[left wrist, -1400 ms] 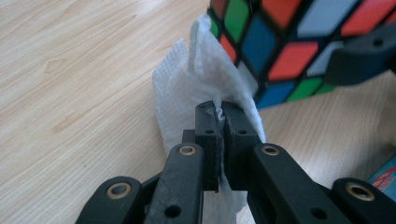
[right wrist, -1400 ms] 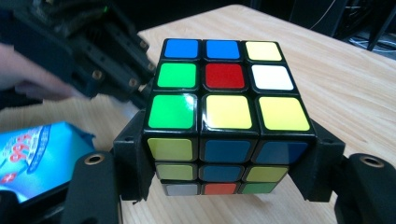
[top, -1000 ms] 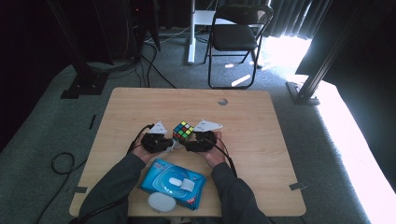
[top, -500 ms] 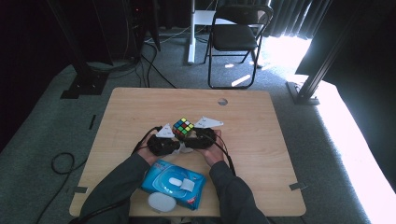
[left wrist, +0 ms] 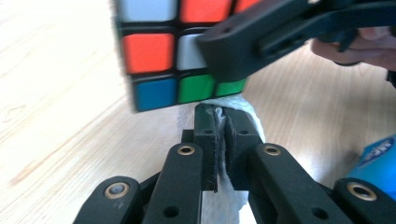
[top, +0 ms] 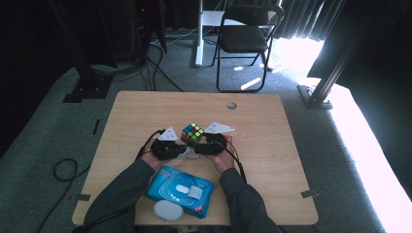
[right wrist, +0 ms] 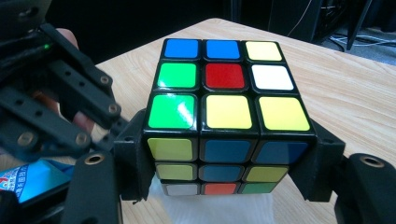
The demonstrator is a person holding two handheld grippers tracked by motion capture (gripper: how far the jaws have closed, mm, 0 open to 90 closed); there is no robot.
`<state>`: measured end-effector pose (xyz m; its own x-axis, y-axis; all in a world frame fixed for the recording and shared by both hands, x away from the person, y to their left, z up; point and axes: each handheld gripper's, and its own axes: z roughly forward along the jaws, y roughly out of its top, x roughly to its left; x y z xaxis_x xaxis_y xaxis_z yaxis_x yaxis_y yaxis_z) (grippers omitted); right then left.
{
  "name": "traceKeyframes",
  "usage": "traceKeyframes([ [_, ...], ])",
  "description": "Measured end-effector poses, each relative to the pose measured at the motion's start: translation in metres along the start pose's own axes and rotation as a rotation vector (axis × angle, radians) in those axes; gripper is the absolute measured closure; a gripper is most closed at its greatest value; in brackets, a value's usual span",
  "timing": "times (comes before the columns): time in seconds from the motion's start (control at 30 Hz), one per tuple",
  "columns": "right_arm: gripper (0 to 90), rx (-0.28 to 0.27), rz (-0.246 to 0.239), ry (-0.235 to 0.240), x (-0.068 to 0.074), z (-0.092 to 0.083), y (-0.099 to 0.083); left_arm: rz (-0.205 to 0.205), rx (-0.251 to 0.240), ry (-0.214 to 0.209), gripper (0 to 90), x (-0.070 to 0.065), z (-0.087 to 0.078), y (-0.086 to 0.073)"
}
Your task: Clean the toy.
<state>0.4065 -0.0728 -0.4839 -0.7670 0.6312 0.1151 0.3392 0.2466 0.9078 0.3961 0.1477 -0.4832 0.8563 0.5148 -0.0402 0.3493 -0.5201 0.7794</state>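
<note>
A scrambled Rubik's cube [top: 193, 132] is held just above the middle of the wooden table [top: 272, 126]. My right gripper [right wrist: 224, 161] is shut on it, with a jaw pressed on each side face and the cube's [right wrist: 226, 112] yellow, green and blue top row facing the camera. My left gripper [left wrist: 219, 122] is shut on a folded white wipe [left wrist: 233, 105], right under the cube's [left wrist: 163, 56] lower edge. In the high view the left gripper [top: 183, 151] and right gripper [top: 200, 141] nearly meet, with the wipe [top: 191, 154] between them.
A blue pack of wet wipes [top: 180, 189] lies near the front edge between the forearms, with a white oval lid [top: 168, 210] in front of it. A round hole [top: 231, 105] is at the table's far side. A folding chair [top: 245, 39] stands beyond.
My left gripper has slid a little to the right with the wipe, closer under the cube. The right gripper and cube have stayed put.
</note>
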Motion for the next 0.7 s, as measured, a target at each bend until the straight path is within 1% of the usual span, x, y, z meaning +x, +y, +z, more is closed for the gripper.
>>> traceKeyframes([
  [0.2, 34.1, -0.004, -0.002, 0.0, -0.001, -0.002, 0.0, -0.05, -0.034, 0.027, 85.5, 0.011, -0.008, -0.004],
  [0.27, 34.1, -0.006, -0.001, 0.0, -0.001, -0.003, -0.001, -0.071, -0.05, 0.027, 85.5, 0.015, -0.011, -0.006],
  [0.47, 34.1, -0.003, -0.001, -0.001, -0.002, -0.005, -0.003, -0.135, -0.095, 0.053, 85.5, 0.026, -0.019, -0.011],
  [0.6, 34.1, -0.003, 0.0, -0.002, -0.002, -0.004, -0.003, -0.123, -0.089, 0.056, 85.5, 0.023, -0.019, -0.01],
  [0.63, 34.1, -0.005, 0.002, -0.002, -0.002, -0.004, -0.003, -0.105, -0.079, 0.057, 85.5, 0.021, -0.017, -0.009],
  [0.7, 34.1, -0.007, 0.003, -0.002, -0.001, -0.003, -0.002, -0.092, -0.068, 0.056, 85.5, 0.017, -0.014, -0.008],
])
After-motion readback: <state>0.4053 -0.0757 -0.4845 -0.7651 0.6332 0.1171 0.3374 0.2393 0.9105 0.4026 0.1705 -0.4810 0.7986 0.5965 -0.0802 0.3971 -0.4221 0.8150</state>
